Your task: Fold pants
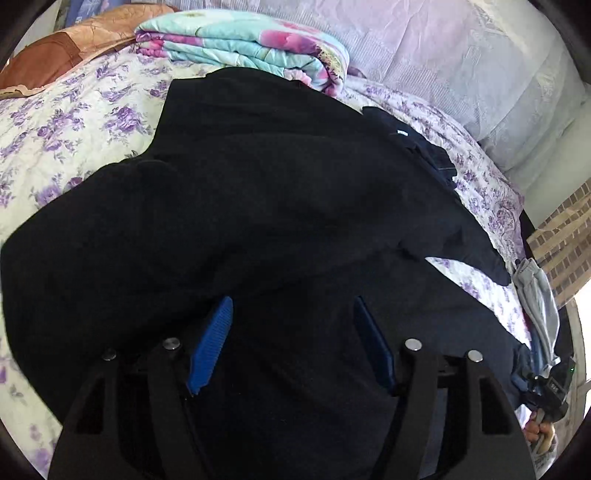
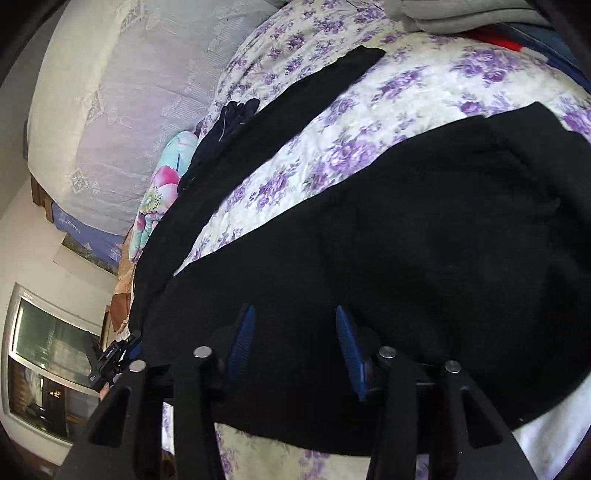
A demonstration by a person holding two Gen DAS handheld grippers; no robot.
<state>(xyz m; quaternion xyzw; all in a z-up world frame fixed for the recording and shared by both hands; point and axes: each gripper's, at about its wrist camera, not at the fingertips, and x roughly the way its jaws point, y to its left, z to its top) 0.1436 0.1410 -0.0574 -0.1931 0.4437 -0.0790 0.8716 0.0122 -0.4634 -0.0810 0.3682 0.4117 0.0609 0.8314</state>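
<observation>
Black pants (image 1: pixel 258 192) lie spread on a bed with a purple-flowered sheet (image 1: pixel 74 122). In the left wrist view my left gripper (image 1: pixel 291 314) is open, its blue pads (image 1: pixel 210 343) apart just above the black cloth, holding nothing. In the right wrist view the pants (image 2: pixel 424 266) fill the lower right, one leg (image 2: pixel 295 110) running away toward the top. My right gripper (image 2: pixel 293 321) is open over the pants' near edge, its blue pads (image 2: pixel 240 343) apart. The right gripper also shows at the lower right of the left wrist view (image 1: pixel 546 391).
A folded turquoise and pink floral blanket (image 1: pixel 243 48) lies beyond the pants. A brown cushion (image 1: pixel 55 59) is at the far left. A pale lilac headboard cover (image 1: pixel 461 55) rises behind. Grey clothing (image 2: pixel 461 14) lies at the sheet's (image 2: pixel 406 96) far end. A window (image 2: pixel 44 354) is at left.
</observation>
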